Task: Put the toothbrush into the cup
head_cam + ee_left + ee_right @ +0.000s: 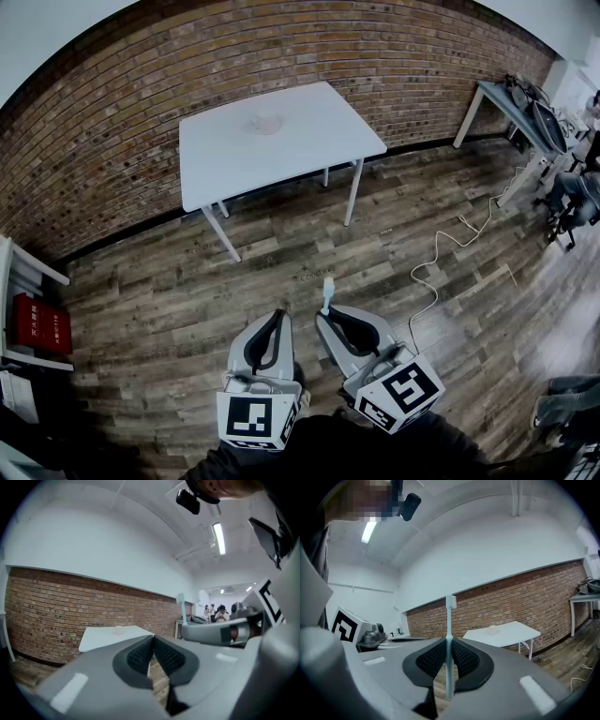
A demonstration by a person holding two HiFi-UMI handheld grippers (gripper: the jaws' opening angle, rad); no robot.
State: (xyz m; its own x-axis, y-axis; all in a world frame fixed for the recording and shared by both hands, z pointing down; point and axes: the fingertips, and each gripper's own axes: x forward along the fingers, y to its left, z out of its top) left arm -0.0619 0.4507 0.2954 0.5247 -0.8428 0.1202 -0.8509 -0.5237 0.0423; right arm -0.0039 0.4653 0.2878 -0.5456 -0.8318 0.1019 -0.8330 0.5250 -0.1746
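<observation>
Right gripper [330, 314]: grey shell, black ribbed pads, jaws clamped on a toothbrush [449, 620]. The brush is a thin, pale blue-green plastic stick. It stands upright between the pads with the small bristle head at the top, and the handle runs down past the pads. Left gripper [153, 641]: same build, pad tips pressed together, nothing between them. Each carries a cube [255, 418] with black-and-white square markers at the rear. Both are held low and side by side in front of the person, just beside each other. They point roughly level toward a table [309, 141] that is well apart from them. Table: flat white rectangular top with thin white legs, standing near a wall [281, 56] of rough red-brown brick with pale mortar lines. Cup [266, 123]: small, round and pale, upright on the tabletop toward the wall side, alone there and far from the brush. Floor [281, 253]: worn grey-brown wood planks, mixed tones. A thin white cable [441, 253] snakes in loops across the planks to the right of the grippers. At the left edge is a white shelf [28, 272] with a red box on it.
</observation>
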